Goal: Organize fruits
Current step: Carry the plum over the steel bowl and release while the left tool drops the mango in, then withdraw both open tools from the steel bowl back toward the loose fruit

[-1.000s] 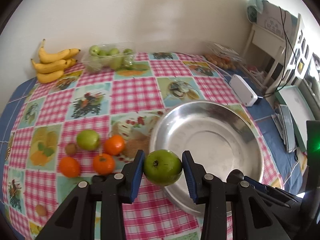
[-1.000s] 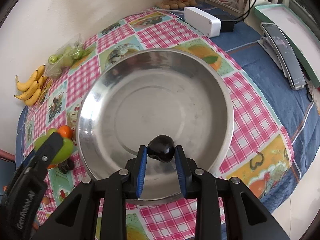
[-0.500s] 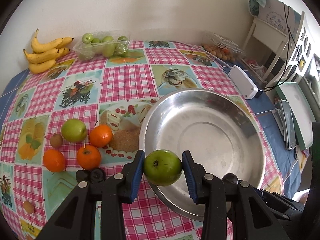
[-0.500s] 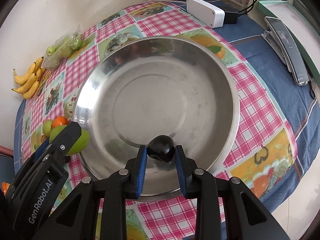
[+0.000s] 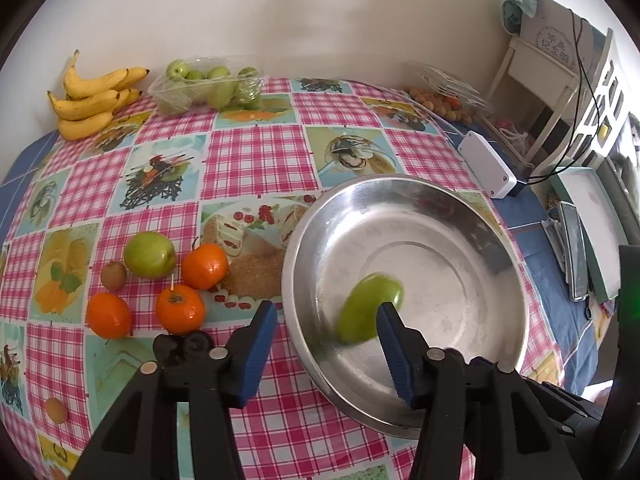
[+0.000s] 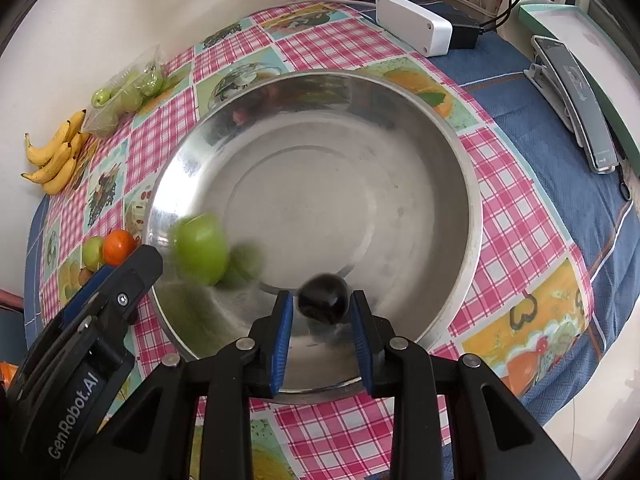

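Steel bowl (image 6: 460, 152) fills our view on the surface; a blurred green apple (image 5: 368, 308) lies inside, free of our wide-open left hand-held gripper (image 5: 326, 320). Our right hand-held gripper (image 6: 322, 312), slightly parted, flanks a dark plum (image 6: 323, 298).

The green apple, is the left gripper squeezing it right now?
No, the left gripper is wide open and the blurred green apple is loose in the metal bowl.

Blurred green apple (image 5: 369, 308) and dark plum (image 6: 323, 298) inside steel bowl (image 5: 472, 200).
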The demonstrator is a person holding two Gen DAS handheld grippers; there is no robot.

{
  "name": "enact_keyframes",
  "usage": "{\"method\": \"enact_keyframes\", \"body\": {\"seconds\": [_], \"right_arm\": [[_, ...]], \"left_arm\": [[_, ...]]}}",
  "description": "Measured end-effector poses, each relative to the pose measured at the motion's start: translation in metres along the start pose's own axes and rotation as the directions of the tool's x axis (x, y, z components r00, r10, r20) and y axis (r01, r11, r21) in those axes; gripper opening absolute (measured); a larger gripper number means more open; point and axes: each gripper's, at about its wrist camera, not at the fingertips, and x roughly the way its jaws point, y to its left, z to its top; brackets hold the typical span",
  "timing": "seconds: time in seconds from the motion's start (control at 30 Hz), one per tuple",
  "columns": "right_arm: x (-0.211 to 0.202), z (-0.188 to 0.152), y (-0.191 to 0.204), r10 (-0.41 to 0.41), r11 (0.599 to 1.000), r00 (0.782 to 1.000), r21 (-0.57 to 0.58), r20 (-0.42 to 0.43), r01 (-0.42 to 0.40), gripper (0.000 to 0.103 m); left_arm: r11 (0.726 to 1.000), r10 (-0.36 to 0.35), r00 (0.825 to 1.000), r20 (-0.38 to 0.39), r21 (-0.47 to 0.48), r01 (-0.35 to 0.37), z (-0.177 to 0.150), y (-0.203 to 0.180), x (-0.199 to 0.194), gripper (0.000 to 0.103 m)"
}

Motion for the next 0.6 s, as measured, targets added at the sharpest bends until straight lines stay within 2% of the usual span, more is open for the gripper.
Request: {"method": "enact_keyframes", "body": {"seconds": [0.1, 0.2, 0.3, 0.47, 0.6], "right_arm": [[-0.002, 0.001, 0.0, -0.007, 1.0, 1.0, -0.003, 0.015, 0.007, 0.053], [-0.003, 0.002, 0.001, -0.001, 1.0, 1.0, -0.003, 0.026, 0.001, 0.06], [-0.006, 0.003, 0.002, -0.009, 1.0, 0.999, -0.009, 0.04, 0.009, 0.075], [-0.009, 0.003, 0.003, -0.007, 1.0, 0.998, -0.014, 0.062, 0.008, 0.079], [-0.012, 0.003, 0.005, -0.013, 1.0, 0.996, -0.025, 0.083, 0.016, 0.08]], "left_arm": [[1.0, 0.011, 1.0, 0.003, -0.023, -0.011, 0.001, 0.005, -0.003, 0.062], [0.999, 0.027, 1.0, 0.006, -0.031, -0.027, 0.003, 0.009, -0.006, 0.065], [0.997, 0.062, 0.998, 0.01, -0.042, -0.062, 0.004, 0.014, -0.009, 0.074], [0.99, 0.124, 0.992, 0.0, -0.071, -0.123, 0.006, 0.026, -0.012, 0.083], [0.979, 0.18, 0.984, -0.013, -0.095, -0.18, 0.005, 0.036, -0.012, 0.095]]}}
